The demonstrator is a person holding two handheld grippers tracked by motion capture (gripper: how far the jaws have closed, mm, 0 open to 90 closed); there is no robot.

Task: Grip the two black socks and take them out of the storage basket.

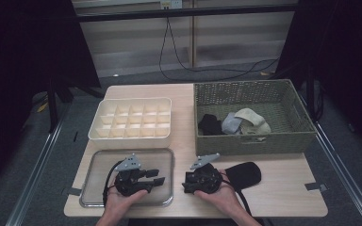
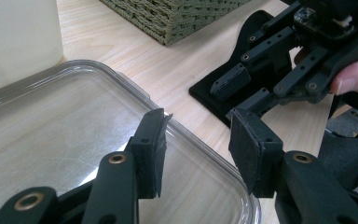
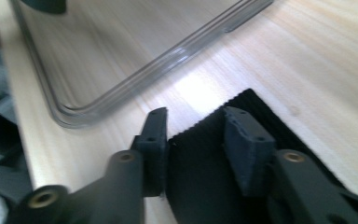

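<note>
A black sock lies flat on the wooden table at the front right, and its ribbed cuff reaches under my right gripper. In the right gripper view the jaws stand apart low over that cuff, one pad at its edge and the other over the fabric, without squeezing it. My left gripper hovers over the clear tray, open with nothing between its jaws. The left gripper view also shows the right gripper above the sock.
A cream compartment box stands behind the tray. At the back right, a woven basket holds a black sock, a grey one and a beige one. The table's front edge is close under both hands.
</note>
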